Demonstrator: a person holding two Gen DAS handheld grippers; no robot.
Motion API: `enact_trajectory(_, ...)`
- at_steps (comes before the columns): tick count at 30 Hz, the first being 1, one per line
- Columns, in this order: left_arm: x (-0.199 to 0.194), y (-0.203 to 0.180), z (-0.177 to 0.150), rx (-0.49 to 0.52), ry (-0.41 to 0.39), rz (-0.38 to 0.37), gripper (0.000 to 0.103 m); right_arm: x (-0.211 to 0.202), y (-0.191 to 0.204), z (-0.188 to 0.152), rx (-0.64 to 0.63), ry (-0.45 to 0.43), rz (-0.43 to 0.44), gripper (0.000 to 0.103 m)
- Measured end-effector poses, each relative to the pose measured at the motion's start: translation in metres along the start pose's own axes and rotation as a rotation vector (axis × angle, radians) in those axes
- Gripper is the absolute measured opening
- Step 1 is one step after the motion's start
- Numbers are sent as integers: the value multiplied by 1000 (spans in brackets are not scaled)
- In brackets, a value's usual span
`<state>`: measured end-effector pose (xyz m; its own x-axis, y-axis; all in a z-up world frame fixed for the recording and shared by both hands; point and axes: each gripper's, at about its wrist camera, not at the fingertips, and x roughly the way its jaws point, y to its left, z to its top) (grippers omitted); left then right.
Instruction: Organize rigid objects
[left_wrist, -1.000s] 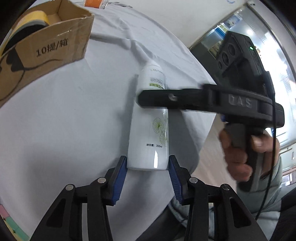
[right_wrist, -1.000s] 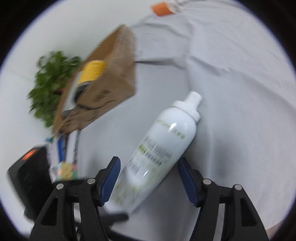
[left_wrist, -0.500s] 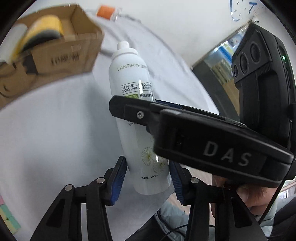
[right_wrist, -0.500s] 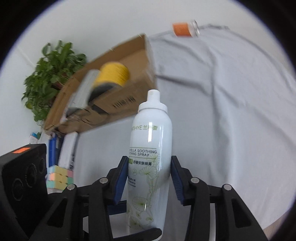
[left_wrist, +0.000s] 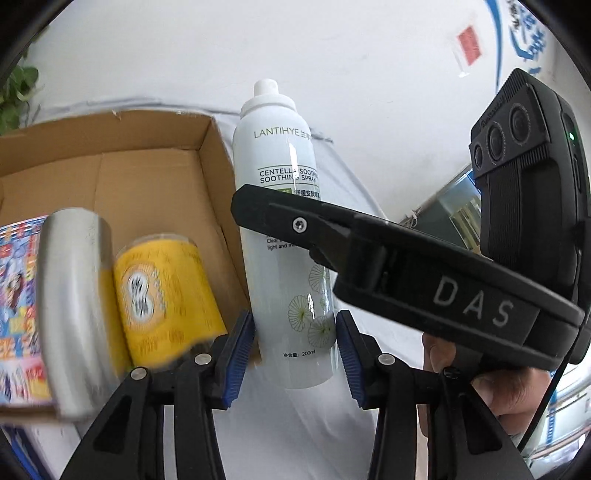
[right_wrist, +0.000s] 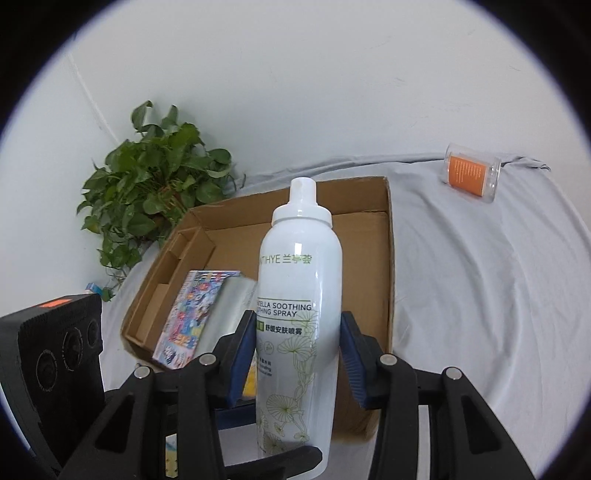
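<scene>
Bottle (right_wrist: 299, 314) of white glossy spray, a smooth cylinder with a domed shoulder and nozzle cap, is upright in the air at the near right corner of the cardboard box (right_wrist: 389, 236), clamped low by the left gripper (left_wrist: 295, 347) and at mid-height by the right gripper (right_wrist: 298, 343). Box already holds a yellow can (left_wrist: 162, 295), a silver tin (left_wrist: 70, 302) and a colourful flat pack (right_wrist: 192, 314). Bottle is not yet in; a clear jar (right_wrist: 471, 177) with an orange label lies far right on the wrinkled grey cloth (right_wrist: 480, 295).

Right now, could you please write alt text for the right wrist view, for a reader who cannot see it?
A white spray bottle stands upright, clamped in the right gripper, in front of an open cardboard box holding a colourful booklet. A leafy plant stands behind on the left, and a clear orange-labelled container lies on the grey cloth.
</scene>
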<state>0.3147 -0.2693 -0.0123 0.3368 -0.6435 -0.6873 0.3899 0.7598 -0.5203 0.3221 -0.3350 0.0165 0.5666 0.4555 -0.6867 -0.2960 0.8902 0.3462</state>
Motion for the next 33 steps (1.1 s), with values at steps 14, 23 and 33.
enact_trajectory(14, -2, 18, 9, -13, -13, 178, 51, 57, -44, -21, 123, 140, 49, 46)
enact_trajectory(23, 28, 77, 48, -17, 46, 279, 60, 11, -60, -24, 199, 43, 46, 51)
enact_trajectory(33, 21, 75, 32, 31, 90, 262, 48, 19, -32, -51, 134, 96, 76, 55)
